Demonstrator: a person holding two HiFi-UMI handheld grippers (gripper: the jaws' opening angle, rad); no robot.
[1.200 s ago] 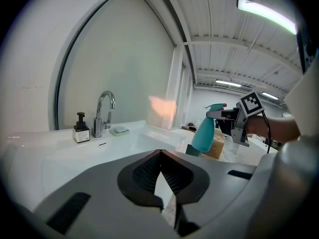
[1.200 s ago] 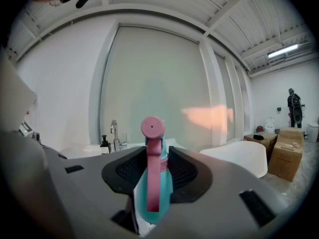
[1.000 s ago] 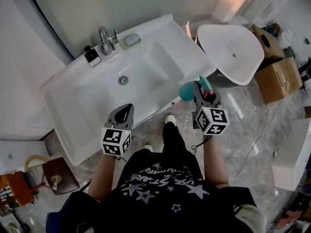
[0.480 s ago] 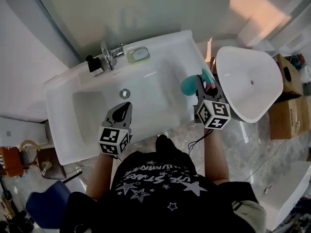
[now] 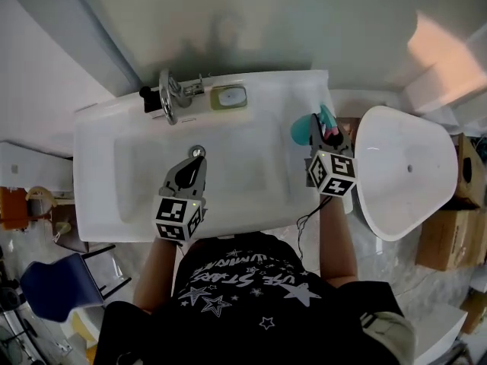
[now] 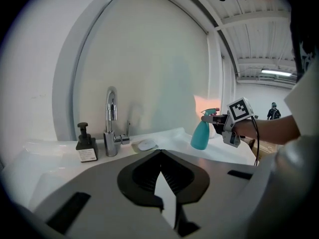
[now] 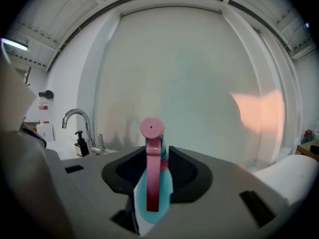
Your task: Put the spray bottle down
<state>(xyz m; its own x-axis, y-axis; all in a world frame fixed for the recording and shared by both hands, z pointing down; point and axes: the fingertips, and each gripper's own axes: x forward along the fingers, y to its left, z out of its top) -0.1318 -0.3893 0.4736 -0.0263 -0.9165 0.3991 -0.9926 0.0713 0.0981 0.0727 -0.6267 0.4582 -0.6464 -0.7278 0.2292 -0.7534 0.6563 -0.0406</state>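
Observation:
The spray bottle (image 5: 303, 131) has a teal body and a pink trigger head (image 7: 152, 128). My right gripper (image 5: 320, 130) is shut on its neck and holds it upright over the right end of the white washbasin (image 5: 99, 204). The left gripper view shows the spray bottle (image 6: 200, 136) low over the basin's top, with the right gripper (image 6: 223, 122) behind it; whether it touches I cannot tell. My left gripper (image 5: 195, 166) is shut and holds nothing, hanging over the bowl near the drain (image 5: 197, 151). Its fingers (image 6: 172, 185) meet at the tip.
At the back of the basin stand a chrome tap (image 5: 167, 93), a black soap dispenser (image 5: 146, 97) and a soap dish (image 5: 228, 96). A second white basin (image 5: 411, 173) lies on the floor at the right, beside cardboard boxes (image 5: 449, 242). A blue chair (image 5: 53, 287) is at lower left.
The right gripper carried the bottle from over the floor beside the basin to over the basin's right end. The left gripper moved in over the bowl. Both stayed shut.

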